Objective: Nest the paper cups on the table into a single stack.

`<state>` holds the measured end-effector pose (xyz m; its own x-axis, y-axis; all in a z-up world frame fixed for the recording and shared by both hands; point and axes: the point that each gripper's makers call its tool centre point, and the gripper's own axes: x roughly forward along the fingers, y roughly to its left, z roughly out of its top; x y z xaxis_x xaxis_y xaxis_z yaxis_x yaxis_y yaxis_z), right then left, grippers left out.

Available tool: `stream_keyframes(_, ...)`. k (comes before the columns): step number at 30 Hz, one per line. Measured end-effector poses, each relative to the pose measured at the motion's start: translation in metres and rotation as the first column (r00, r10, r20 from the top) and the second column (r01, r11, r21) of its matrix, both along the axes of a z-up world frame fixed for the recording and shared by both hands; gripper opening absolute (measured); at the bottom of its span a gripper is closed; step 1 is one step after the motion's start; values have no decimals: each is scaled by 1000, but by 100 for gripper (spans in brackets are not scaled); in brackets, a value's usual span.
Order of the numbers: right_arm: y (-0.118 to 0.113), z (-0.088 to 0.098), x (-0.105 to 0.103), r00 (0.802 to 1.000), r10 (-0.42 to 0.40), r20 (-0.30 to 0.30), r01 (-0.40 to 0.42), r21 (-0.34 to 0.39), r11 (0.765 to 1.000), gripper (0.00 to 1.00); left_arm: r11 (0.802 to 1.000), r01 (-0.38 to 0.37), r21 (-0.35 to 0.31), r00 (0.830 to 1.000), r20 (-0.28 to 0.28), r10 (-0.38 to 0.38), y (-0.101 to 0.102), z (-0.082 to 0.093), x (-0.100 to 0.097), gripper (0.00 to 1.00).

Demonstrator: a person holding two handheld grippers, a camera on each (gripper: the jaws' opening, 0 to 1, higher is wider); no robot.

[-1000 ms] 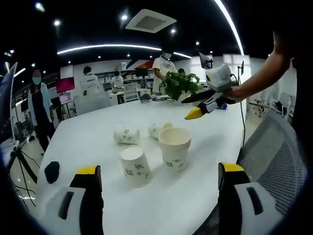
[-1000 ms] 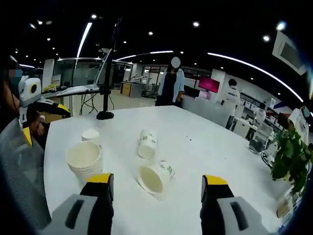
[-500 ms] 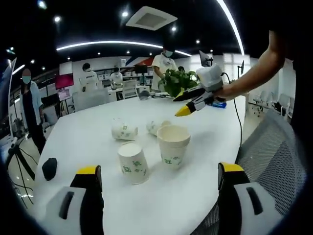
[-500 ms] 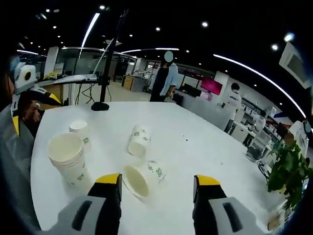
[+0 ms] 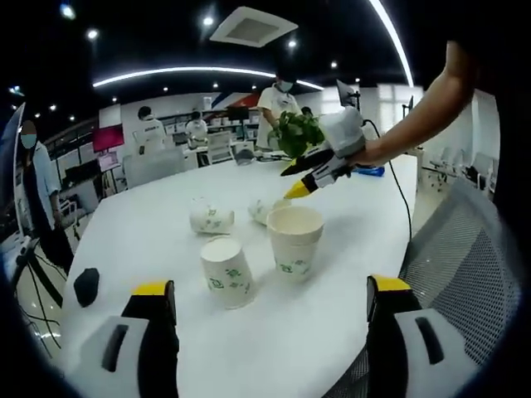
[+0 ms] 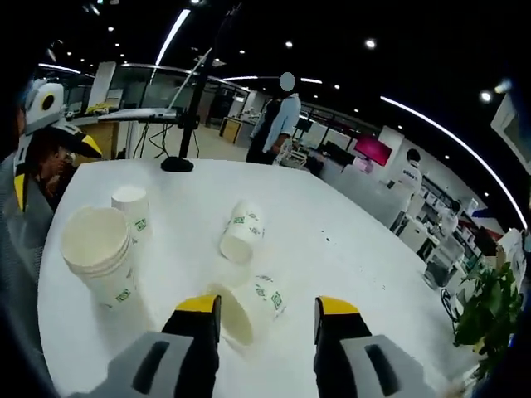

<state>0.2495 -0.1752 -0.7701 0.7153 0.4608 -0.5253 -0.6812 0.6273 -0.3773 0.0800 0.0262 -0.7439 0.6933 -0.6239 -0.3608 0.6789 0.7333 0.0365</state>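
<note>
Several white paper cups with green print sit on the white table [image 5: 141,240]. An upright nested stack [image 5: 294,240] stands mid-table, with an upside-down cup [image 5: 226,272] to its left. One cup [image 5: 210,219] lies on its side beyond them, and another lying cup [image 5: 267,211] is partly hidden behind the stack. My left gripper [image 5: 270,287] hangs open, short of the cups. My right gripper [image 5: 319,170] reaches in from the right. In the right gripper view, the right gripper [image 6: 267,303] is open, its tips on either side of a lying cup [image 6: 249,308]. The stack [image 6: 101,261], the upside-down cup [image 6: 131,211] and the other lying cup [image 6: 242,235] sit beyond.
A small black object [image 5: 86,286] lies near the table's left edge. A potted plant [image 5: 294,133] stands at the far side. A grey mesh chair [image 5: 465,257] is at the right. A black stand base [image 6: 177,163] sits on the table's far end. People stand in the background.
My right gripper has come down and forward onto the nearest lying cup, which now sits between its tips; the jaws look slightly narrower. The left gripper has hardly moved.
</note>
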Motion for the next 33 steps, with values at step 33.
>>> stream_keyframes(33,2,-23,2,1000,10,16,-8,-76,997,5,1000,1,28,1000,-3,-1,1,-2,0,89)
